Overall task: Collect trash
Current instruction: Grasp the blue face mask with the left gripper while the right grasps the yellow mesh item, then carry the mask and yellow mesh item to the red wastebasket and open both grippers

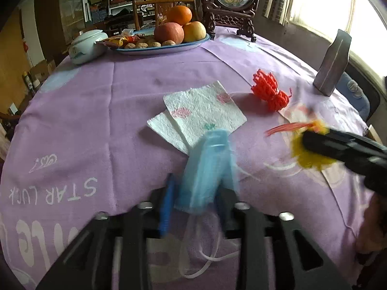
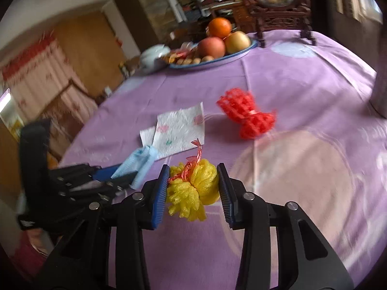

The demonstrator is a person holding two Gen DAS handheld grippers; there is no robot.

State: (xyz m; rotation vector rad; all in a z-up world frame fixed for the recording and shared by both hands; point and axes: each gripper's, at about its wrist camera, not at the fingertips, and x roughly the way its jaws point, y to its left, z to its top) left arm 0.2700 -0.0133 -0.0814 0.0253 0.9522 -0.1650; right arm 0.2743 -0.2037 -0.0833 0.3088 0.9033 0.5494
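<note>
On the bench (image 1: 96, 101): both hand-held grippers pinching trash.
Left hand-held gripper (image 1: 196, 193) holds the mask (image 1: 208, 162), right (image 2: 193, 188) the yellow net (image 2: 191, 191); next, lift both; napkin (image 1: 200, 113) and red net (image 1: 268, 91) remain.

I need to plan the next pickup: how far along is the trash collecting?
Nothing looks binned yet; no bin shows. In hand: the left gripper is shut on the blue mask, and the right gripper on the yellow net. Left on the tablecloth: the napkins and the red net.
</note>
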